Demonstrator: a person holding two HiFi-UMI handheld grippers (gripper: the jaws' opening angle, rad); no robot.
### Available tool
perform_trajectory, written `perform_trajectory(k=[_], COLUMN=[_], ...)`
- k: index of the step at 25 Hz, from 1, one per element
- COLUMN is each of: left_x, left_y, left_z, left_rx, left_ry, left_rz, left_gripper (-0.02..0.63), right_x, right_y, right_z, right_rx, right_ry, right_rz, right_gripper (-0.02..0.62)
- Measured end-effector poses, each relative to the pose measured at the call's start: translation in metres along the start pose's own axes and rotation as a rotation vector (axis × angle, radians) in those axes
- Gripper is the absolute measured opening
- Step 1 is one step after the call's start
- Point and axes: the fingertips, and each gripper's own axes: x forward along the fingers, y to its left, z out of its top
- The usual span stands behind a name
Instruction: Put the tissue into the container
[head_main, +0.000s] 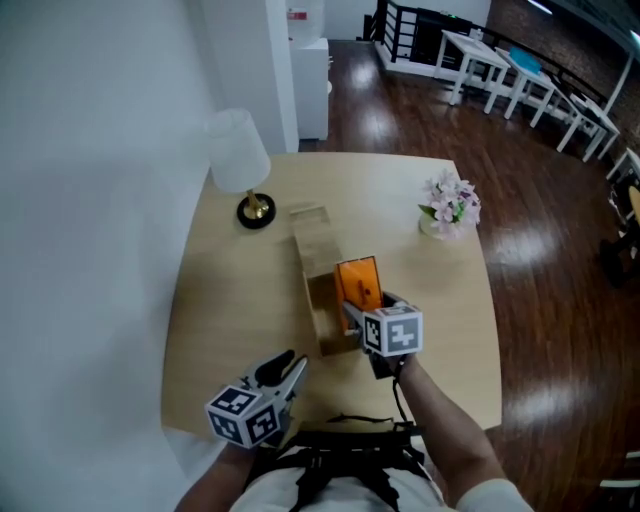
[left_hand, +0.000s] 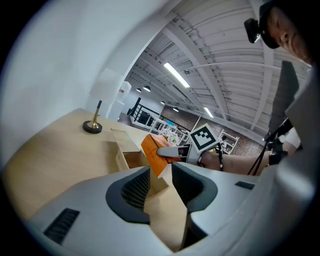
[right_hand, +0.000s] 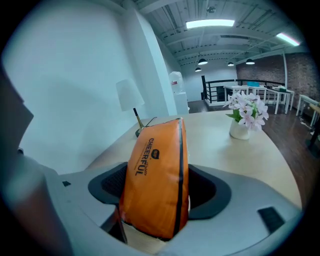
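Tissue pack (right_hand: 157, 180), orange with dark lettering, is standing on end between the jaws of the right gripper (right_hand: 160, 202), and I am seeing both pads pressing on its flat sides, so that claw is grasping it firmly. From the head view the pack (head_main: 358, 280) is hanging tilted over the open end of the wooden container (head_main: 316, 250), just beside its right wall; I cannot tell whether its lower corner is touching the wood. The container is lying lengthwise on the round wooden table (head_main: 420, 290), its far part covered and its near part showing a hollow compartment. The left gripper (head_main: 295, 365) is hovering low over the table's near edge, pointing toward the container, and in its own view its jaws are standing apart with only bare tabletop showing between them, so it is released and carrying nothing. Beyond the container a white-shaded lamp (head_main: 238, 150) is standing at the far left, and a small vase of pale flowers (head_main: 450, 205) is sitting at the far right, well apart from everything else.
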Motion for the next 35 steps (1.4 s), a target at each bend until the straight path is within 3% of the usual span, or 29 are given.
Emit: perform_trajectory(k=[18, 25, 35], left_x=[-0.025, -0.025, -0.022], left_y=[0.022, 0.024, 0.018], left_z=[-0.004, -0.003, 0.001], left_rx=[-0.029, -0.03, -0.025], left_ry=[0.003, 0.0, -0.006], left_rz=[0.005, -0.004, -0.014], left_gripper=[0.13, 0.13, 0.13], right_x=[0.041, 0.055, 0.045], right_y=[0.048, 0.034, 0.029], right_z=[-0.031, -0.034, -0.036], right_rx=[-0.015, -0.011, 0.022], right_ry=[0.091, 0.045, 0.052], right_rz=[0.046, -0.038, -0.012], right_gripper=[0.37, 0.379, 0.379])
